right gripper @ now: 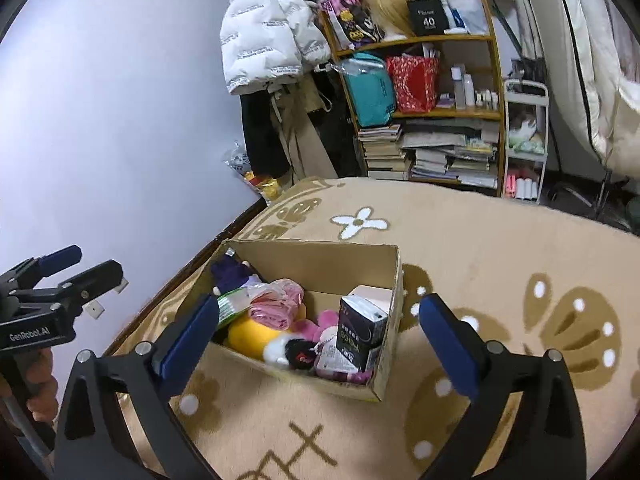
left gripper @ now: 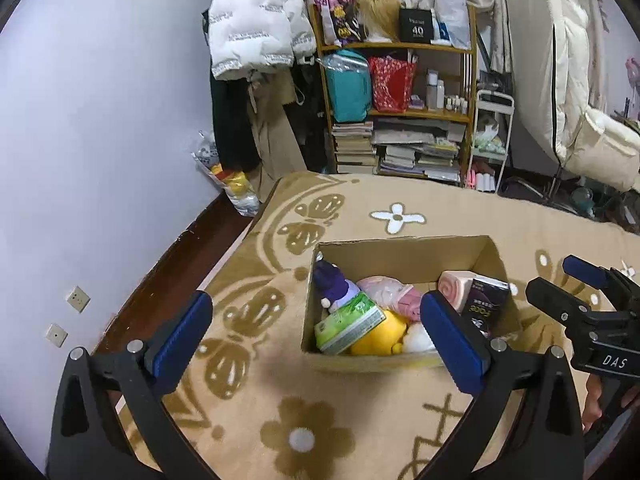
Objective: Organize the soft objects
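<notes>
An open cardboard box [left gripper: 404, 254] stands on a beige bed cover with brown flowers. In it lie a purple plush [left gripper: 334, 280], a green tissue pack [left gripper: 348, 322], a yellow plush [left gripper: 380, 334], a pink bag [left gripper: 384, 288], a pink roll-shaped toy [left gripper: 454, 286] and a black tissue pack [left gripper: 482, 304]. My left gripper [left gripper: 316, 306] hangs open before the box with nothing between its pads. My right gripper [right gripper: 320, 306] is also open and empty, above the box's [right gripper: 384, 376] near side. Each gripper shows in the other's view: the left gripper [right gripper: 96, 264], the right gripper [left gripper: 550, 276].
The bed cover [left gripper: 400, 200] ends at a dark wooden edge [left gripper: 168, 264] by the lilac wall on the left. Behind the bed stand a crowded bookshelf [left gripper: 400, 116], hanging coats [left gripper: 256, 28] and a white trolley [left gripper: 490, 140]. A hand [right gripper: 40, 384] grips the left tool's handle.
</notes>
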Demonstrator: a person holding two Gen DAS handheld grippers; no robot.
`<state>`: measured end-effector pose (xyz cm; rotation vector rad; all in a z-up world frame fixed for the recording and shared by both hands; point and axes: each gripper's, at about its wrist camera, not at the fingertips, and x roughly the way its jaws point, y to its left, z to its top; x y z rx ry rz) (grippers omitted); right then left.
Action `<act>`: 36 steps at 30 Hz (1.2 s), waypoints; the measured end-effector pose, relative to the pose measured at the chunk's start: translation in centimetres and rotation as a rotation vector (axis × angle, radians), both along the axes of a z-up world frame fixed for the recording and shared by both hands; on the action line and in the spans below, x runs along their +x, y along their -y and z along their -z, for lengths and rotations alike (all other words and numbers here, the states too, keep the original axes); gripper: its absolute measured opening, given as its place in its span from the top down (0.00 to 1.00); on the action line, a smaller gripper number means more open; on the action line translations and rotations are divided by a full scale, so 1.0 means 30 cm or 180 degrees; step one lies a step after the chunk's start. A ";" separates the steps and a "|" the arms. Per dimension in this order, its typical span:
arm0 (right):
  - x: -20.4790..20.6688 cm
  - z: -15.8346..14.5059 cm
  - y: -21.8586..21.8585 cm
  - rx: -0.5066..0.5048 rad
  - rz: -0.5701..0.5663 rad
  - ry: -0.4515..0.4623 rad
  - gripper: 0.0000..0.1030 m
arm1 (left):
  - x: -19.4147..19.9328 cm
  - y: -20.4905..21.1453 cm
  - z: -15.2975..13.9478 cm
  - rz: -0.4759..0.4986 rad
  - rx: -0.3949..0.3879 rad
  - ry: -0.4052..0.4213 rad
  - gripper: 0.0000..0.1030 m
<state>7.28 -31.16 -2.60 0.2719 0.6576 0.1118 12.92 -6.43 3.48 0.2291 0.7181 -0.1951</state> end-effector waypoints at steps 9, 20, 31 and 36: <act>-0.176 -0.135 -0.026 -0.0191 0.0051 0.0172 0.00 | -0.215 -0.077 -0.113 -0.0015 0.0014 0.0201 0.00; -0.358 -0.217 -0.052 -0.0300 0.0103 0.0328 0.00 | -0.496 -0.156 -0.181 -0.0078 -0.0021 0.0586 0.00; -0.454 -0.162 -0.091 -0.0406 0.0187 0.0362 0.00 | -0.613 -0.224 -0.173 -0.0171 -0.0023 0.0795 0.00; -0.462 -0.139 -0.097 -0.0439 0.0199 0.0383 0.00 | -0.599 -0.243 -0.139 -0.0194 -0.0044 0.0804 0.00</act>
